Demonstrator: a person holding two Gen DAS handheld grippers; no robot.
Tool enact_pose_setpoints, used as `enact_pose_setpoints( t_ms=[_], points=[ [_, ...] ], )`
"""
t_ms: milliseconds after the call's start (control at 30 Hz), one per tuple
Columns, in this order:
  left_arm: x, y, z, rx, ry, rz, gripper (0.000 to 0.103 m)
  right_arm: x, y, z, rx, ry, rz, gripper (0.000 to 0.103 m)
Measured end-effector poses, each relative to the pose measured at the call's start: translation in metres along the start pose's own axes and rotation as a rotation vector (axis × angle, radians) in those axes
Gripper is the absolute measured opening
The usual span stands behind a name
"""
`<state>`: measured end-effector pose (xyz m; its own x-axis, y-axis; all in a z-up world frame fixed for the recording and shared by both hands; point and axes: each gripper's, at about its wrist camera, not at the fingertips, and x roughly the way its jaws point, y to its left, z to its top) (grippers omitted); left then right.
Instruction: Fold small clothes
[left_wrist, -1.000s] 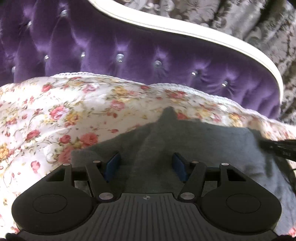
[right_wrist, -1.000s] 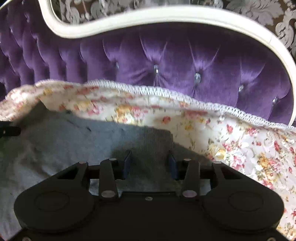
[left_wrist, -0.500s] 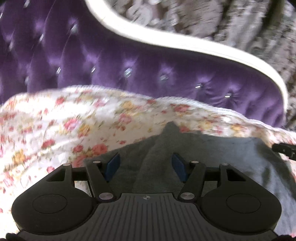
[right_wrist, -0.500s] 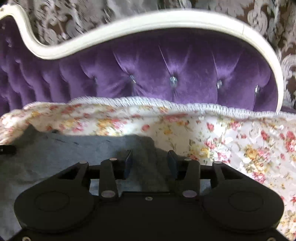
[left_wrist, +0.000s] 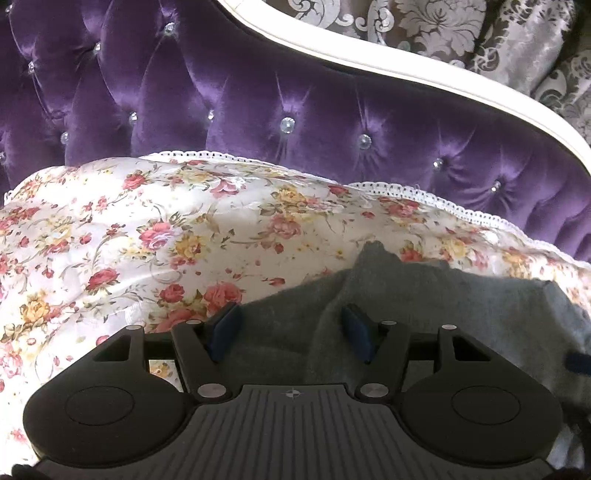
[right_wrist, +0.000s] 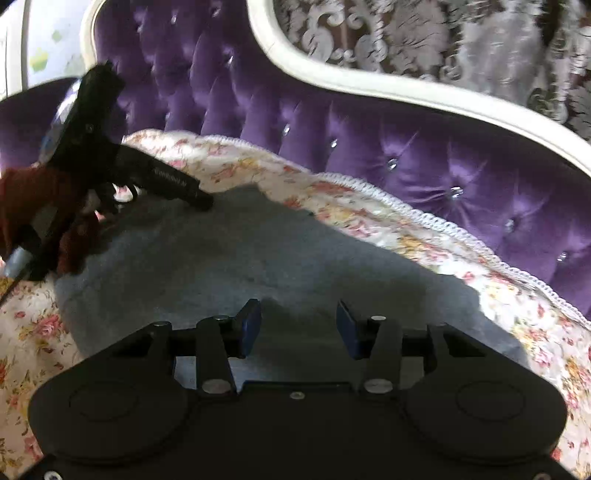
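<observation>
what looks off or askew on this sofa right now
The grey garment isn't flat: a fold ridge rises to a peak near its far edge, between the open left gripper fingers. Nothing looks spilled or damaged.

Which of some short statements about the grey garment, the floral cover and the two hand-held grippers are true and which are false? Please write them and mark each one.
1. The grey knitted garment lies on a white floral-print bed cover. True.
2. The left hand-held gripper is shut tightly on the garment. False: its blue fingers stand apart, with grey fabric between them.
3. The padded headboard behind the bed is green leather. False: it is purple tufted velvet with crystal buttons.
4. The right hand-held gripper is open above the garment. True.
5. The floral cover has a white lace edge. True.
6. The garment is already folded into a small neat square. False: it lies spread wide, with one raised fold.
</observation>
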<state>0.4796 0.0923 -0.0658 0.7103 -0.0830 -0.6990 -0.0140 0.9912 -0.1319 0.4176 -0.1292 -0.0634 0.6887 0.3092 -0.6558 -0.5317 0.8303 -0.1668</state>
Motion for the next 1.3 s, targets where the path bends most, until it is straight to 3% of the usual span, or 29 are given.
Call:
enact_pose_setpoints(
  t_ms=[133,200,367,433,467,500,567,700,900,1167,1300],
  points=[
    [0.002,0.001,0.0,0.002,0.008,0.001,0.06,0.039,-0.013,0.013,0.075,0.074,-0.046,0.057],
    [0.002,0.001,0.001,-0.001,0.017,-0.001,0.06,0.055,-0.027,0.019,0.145,0.098,-0.083,0.062],
    [-0.003,-0.002,0.001,0.018,0.029,-0.006,0.061,0.056,-0.066,0.019,0.306,0.086,-0.183,0.064],
    [-0.014,-0.001,0.0,-0.003,0.02,-0.025,0.061,0.032,-0.078,0.01,0.412,0.021,-0.134,0.065],
    [-0.023,-0.002,-0.001,-0.004,0.006,-0.029,0.061,0.021,-0.083,0.006,0.456,-0.005,-0.1,0.07],
    [-0.032,-0.005,-0.002,0.008,-0.008,-0.037,0.062,0.006,-0.088,-0.002,0.507,-0.033,-0.067,0.084],
    [-0.052,-0.016,-0.006,0.061,-0.034,-0.066,0.071,-0.019,-0.097,-0.017,0.591,-0.072,-0.01,0.098],
    [-0.084,-0.04,-0.018,0.119,-0.062,-0.141,0.077,-0.062,-0.113,-0.058,0.752,-0.114,0.054,0.101],
    [-0.102,-0.075,-0.04,0.169,-0.038,-0.215,0.079,-0.108,-0.127,-0.113,0.842,-0.139,-0.005,0.102],
    [-0.093,-0.094,-0.061,0.193,0.03,-0.233,0.079,-0.096,-0.129,-0.143,0.87,-0.051,0.08,0.102],
    [-0.09,-0.098,-0.061,0.195,0.048,-0.225,0.079,-0.083,-0.122,-0.139,0.825,-0.075,0.14,0.103]
  ],
)
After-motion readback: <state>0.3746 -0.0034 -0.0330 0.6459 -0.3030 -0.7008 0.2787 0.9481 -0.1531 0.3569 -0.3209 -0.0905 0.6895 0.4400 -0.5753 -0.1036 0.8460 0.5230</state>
